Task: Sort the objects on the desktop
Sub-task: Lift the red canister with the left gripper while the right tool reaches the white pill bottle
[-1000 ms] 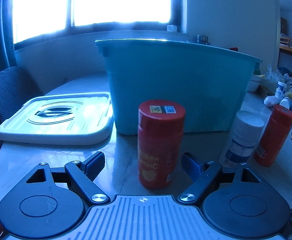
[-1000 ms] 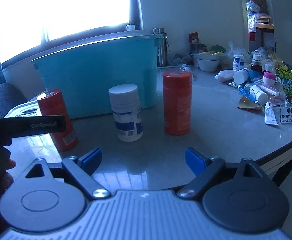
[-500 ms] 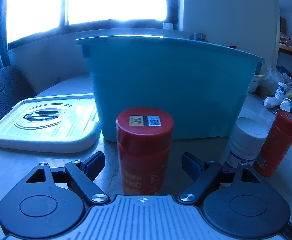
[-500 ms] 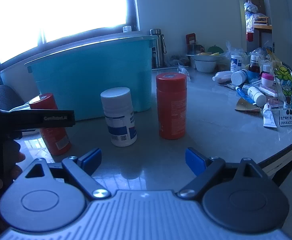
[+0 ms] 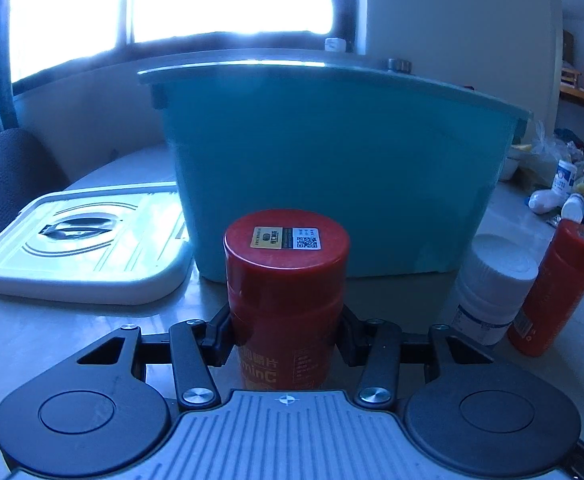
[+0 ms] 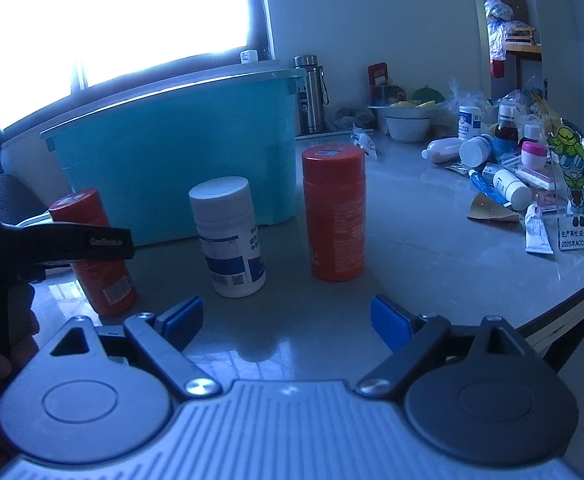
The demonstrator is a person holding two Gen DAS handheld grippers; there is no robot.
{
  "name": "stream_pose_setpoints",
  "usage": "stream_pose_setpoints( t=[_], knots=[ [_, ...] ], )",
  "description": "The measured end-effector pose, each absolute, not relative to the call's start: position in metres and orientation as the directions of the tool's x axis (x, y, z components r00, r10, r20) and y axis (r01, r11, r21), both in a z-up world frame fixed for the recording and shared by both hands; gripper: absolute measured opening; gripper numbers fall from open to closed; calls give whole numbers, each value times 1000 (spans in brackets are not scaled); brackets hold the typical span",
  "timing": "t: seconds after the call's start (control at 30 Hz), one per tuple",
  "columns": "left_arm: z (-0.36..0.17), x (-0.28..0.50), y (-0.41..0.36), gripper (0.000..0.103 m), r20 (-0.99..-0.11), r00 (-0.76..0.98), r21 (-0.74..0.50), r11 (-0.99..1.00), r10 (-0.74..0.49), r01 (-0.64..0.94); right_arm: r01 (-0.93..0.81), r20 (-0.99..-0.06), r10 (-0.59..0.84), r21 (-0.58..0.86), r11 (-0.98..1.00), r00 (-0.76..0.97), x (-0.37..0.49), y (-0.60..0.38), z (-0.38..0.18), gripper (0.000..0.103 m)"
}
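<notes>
Two tools here: left tool [image 5: 286, 336] closing snug on the squat red plastic vitamin bottle [image 5: 286, 292] beside the teal plastic bin [image 5: 331, 168], probably for dropping in, right tool [image 6: 288, 320] wide open, empty.

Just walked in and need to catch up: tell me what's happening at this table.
A person is sorting bottles with a handheld gripper in each hand. The left gripper is closing its jaws around a red vitamin bottle standing in front of the teal bin. The right gripper is open and holds nothing; a white bottle and another red bottle stand ahead of it.
</notes>
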State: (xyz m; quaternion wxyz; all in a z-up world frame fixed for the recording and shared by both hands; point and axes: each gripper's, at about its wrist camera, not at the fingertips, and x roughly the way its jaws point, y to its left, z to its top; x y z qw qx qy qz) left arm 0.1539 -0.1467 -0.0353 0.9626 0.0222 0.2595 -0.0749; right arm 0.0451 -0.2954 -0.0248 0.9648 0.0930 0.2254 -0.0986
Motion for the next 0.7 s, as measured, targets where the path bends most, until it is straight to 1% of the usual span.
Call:
stream_pose_setpoints(
  t=[0.13, 0.43, 0.7],
  knots=[
    [-23, 149, -139, 50, -504, 854, 2, 989, -128, 149, 227, -465, -136, 145, 963, 875, 47, -293, -18, 91],
    [5, 134, -112, 50, -545, 833, -9, 995, -92, 104, 196, -489, -103, 144, 970, 866, 47, -280, 7, 91],
    [19, 116, -83, 50, -557, 829, -13, 998, -56, 58, 169, -487, -81, 141, 976, 870, 51, -270, 18, 91]
  ],
)
